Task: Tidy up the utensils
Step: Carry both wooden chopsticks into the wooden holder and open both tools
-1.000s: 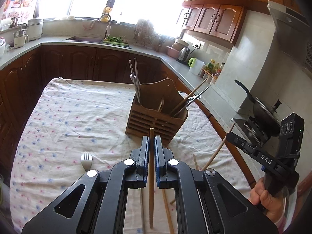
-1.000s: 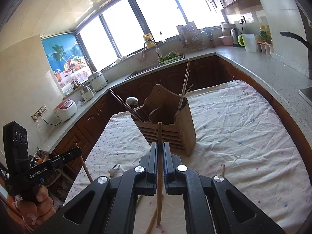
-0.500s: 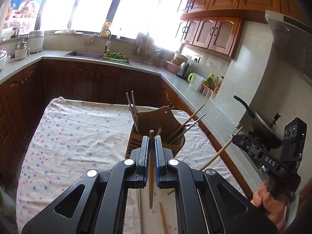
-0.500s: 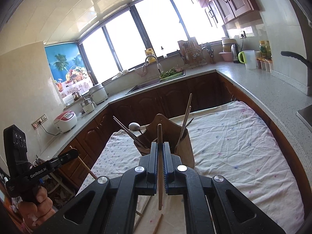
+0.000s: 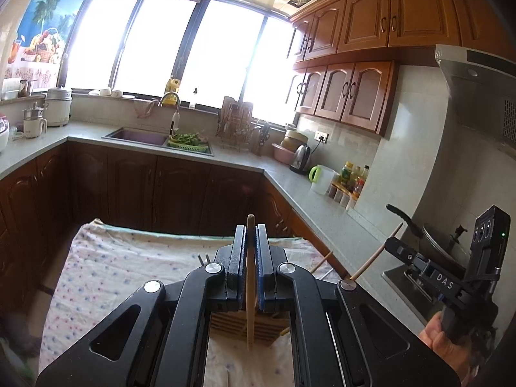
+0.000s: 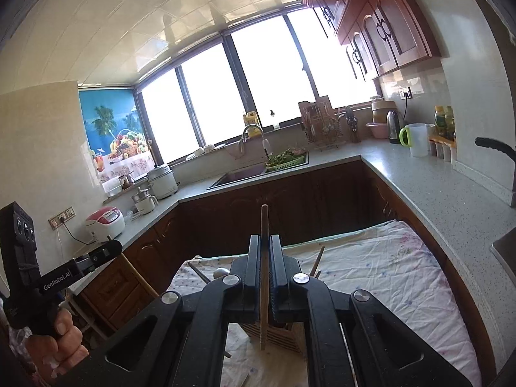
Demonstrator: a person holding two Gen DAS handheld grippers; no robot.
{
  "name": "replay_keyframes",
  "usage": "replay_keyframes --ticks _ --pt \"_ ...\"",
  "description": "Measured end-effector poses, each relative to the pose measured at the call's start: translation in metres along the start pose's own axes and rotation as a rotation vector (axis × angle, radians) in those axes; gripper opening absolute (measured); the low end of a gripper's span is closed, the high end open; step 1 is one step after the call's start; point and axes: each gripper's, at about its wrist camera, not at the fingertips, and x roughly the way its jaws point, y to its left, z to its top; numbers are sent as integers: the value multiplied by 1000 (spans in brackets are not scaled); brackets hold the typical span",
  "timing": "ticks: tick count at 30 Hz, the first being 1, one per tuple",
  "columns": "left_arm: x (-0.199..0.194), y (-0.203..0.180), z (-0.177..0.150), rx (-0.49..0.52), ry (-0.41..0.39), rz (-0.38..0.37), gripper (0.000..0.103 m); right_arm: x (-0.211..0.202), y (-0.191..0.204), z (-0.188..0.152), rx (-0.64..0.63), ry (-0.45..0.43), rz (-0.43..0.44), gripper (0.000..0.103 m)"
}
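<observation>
Looking out from both wrist cameras, I log a U-shaped kitchen: grey worktop point(image 5: 225, 158) over dark wooden cabinets, a wide window behind, a sink point(image 5: 138, 136) with a green basket of vegetables point(image 5: 188, 140) beside it, a kettle point(image 5: 301, 159) and a white jug point(image 6: 417, 138) along the right-hand run.

Table, foreground: covered with a white flowered cloth point(image 5: 113, 258), creased.

Wooden utensil holder point(image 6: 280, 333): stands on the cloth directly below both grippers, mostly hidden behind their bodies; slatted side visible, with chopstick ends and what I take to be a spoon bowl point(image 6: 221, 271) poking up past the right gripper's frame.

Left gripper point(image 5: 251, 258): jaws closed almost fully on one wooden chopstick point(image 5: 250, 290), held upright, its top above the fingers and its lower end hanging over the holder.

Right gripper point(image 6: 265, 267): likewise pinched nearly closed on a second wooden chopstick point(image 6: 264, 277), upright, lower tip in front of the holder's slats.

Each gripper shows in the other's view at the frame edge, a hand point(image 6: 61, 345) around its grip.
</observation>
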Motion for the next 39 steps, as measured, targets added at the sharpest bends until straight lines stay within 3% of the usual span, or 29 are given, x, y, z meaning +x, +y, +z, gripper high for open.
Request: replay_keyframes --ticks 6,11,26,30,39 --pt "28 -1 27 4 -55 38 4 21 -2 15 -19 -24 -27 5" --pt "55 2 23 4 -68 80 4 41 -6 9 -26 -14 -52 5" --pt "113 17 -42 8 68 123 4 77 -28 -54 28 109 -85 5" --pt "121 24 -53 5 110 125 5 80 -31 -61 36 131 -91 5" --pt "121 31 -54 -11 117 141 5 80 -33 -58 43 139 -93 5"
